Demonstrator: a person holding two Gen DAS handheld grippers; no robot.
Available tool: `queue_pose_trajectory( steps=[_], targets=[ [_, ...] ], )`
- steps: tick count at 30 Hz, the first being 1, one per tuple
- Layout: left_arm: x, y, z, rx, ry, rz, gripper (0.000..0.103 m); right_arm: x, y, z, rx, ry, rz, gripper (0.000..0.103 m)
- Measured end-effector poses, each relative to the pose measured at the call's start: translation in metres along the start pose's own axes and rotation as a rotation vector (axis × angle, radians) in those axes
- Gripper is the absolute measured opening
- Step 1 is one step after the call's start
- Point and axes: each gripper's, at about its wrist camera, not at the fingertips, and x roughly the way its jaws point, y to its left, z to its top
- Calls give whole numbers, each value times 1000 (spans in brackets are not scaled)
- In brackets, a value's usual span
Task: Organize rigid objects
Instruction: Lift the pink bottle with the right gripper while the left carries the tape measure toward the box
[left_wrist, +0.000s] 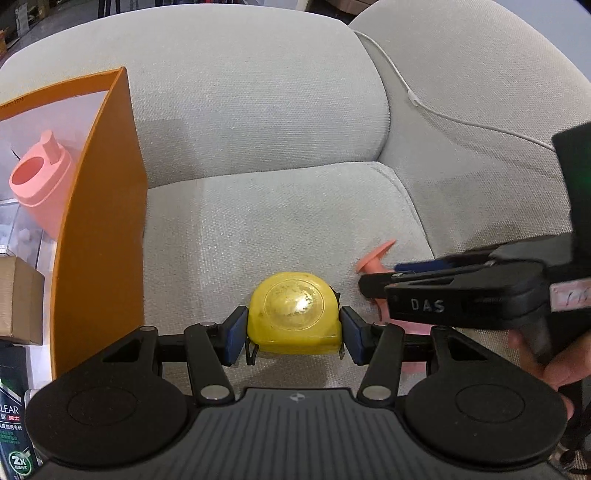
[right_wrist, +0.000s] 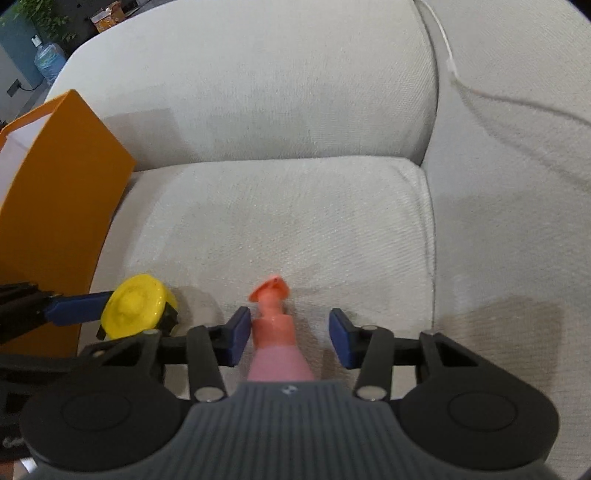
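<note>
Left gripper (left_wrist: 293, 334): clamped on yellow tape measure (left_wrist: 293, 317), blue pads (left_wrist: 236, 334) pressed to both sides of case; pointing steeply down at seat.
Tape measure: lying flat on light grey sofa seat cushion (left_wrist: 258, 221), round worn face up, near orange box wall.
Right gripper (right_wrist: 290, 338): not gripping yet; jaws apart around pink pump bottle (right_wrist: 275, 332), left pad (right_wrist: 238, 336) touching or almost touching neck, right pad well clear of it.
Pump bottle: lying on cushion, orange-pink pump head (right_wrist: 269, 288) pointing away from camera, paler pink body running back under gripper; just right of tape measure.
Orange box (left_wrist: 99, 221): open top, standing on seat at left; inside, pink bottle with wide round mouth (left_wrist: 38, 184), leaning.
Other box contents: brown carton (left_wrist: 18, 299), dark "CLEAR" pack (left_wrist: 13, 424), low left corner.
Hand (left_wrist: 554, 365): partly seen under right gripper's handle.
White cable (left_wrist: 424, 107): trailing over sofa armrest at right.
</note>
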Motion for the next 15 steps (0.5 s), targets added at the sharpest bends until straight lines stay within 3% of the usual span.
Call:
queue_pose_trajectory(
  steps=[1,8,15],
  targets=[
    [0,0,0,1,-3,0,61,2,1,-2,0,1,3,25],
    [-22,-2,-3,1,-49,-32,61,-34,11,-14,-8,-90,-12,25],
    [-92,14,-22,-52,-173,-120,61,-86,21,-43,36,-241,35,25]
  ],
)
